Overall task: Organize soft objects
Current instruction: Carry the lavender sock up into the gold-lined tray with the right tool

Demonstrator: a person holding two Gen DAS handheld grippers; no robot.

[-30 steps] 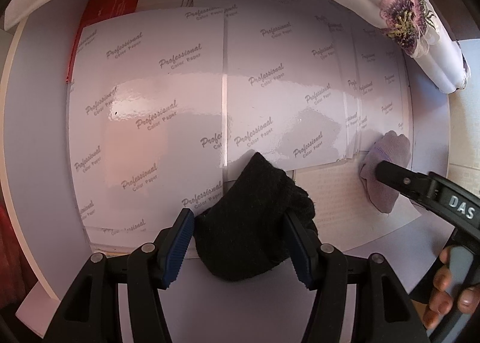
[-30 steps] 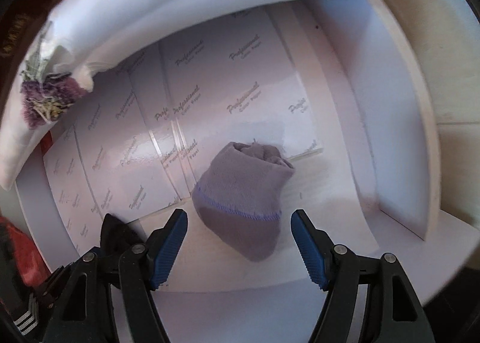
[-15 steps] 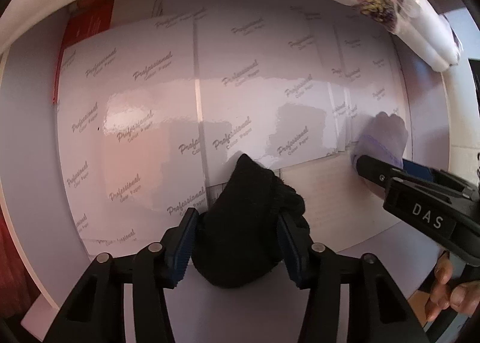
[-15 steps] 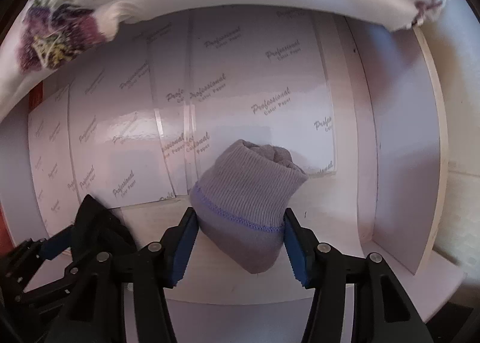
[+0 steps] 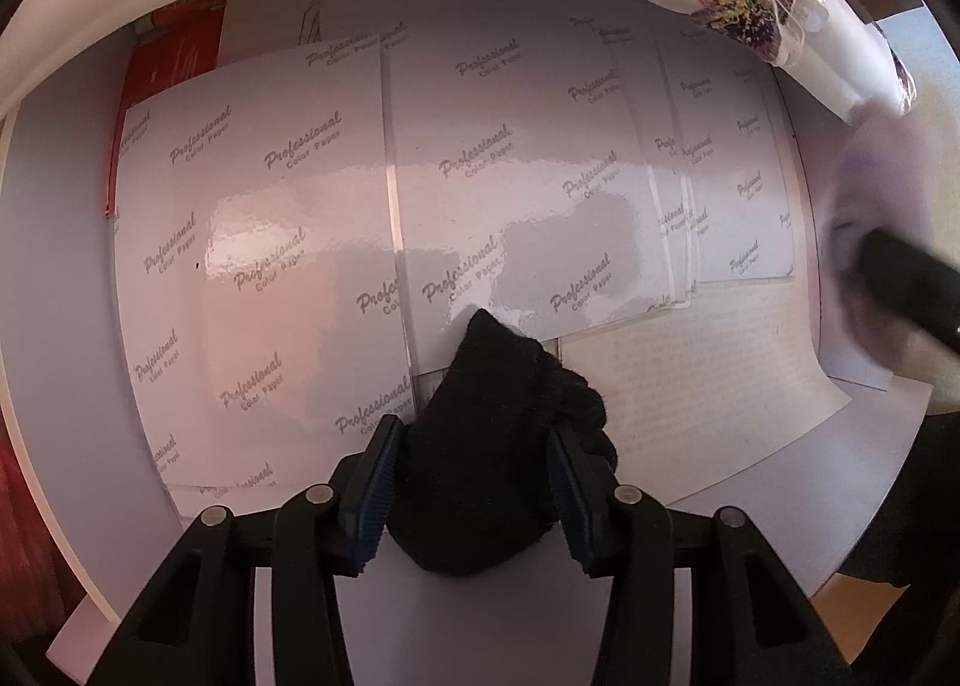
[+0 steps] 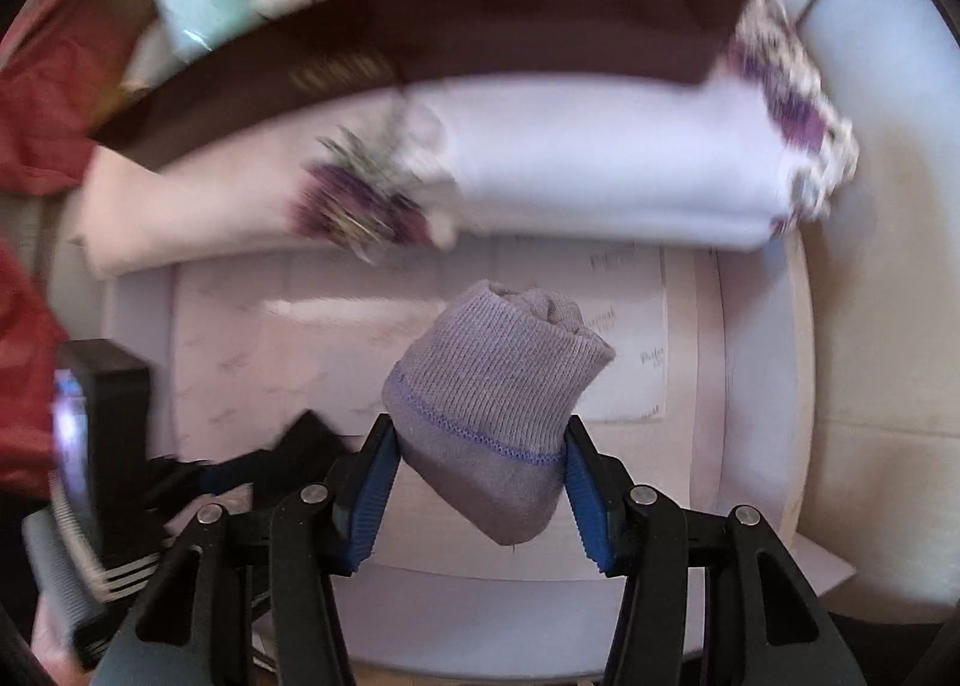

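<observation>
Both sock bundles, which lay free between wide pads a second ago, are now pinched, and the right one has left the surface.

From the left wrist view, the left gripper (image 5: 471, 497) has its jaws closing, and the blue pads already press both sides of the black sock roll (image 5: 501, 446). The roll rests low on the glossy paper sheets (image 5: 480, 146), which carry grey printed words. At the right edge a blurred lilac shape passes, with a dark finger across it. A folded white cloth (image 5: 810, 56) with a purple flower lies along the far side.

From the right wrist view, the right gripper (image 6: 480, 497) is clamped on the lilac sock roll (image 6: 498, 404), which hangs above the sheets. The background is smeared by motion. Behind the cloth stands a dark brown box (image 6: 420, 44), with pale fabrics above it.

I judge the step as pick-up of two rolls together. Next, the left roll must be lifted without slipping, and both need a storage place; which one, the pictures do not say.
</observation>
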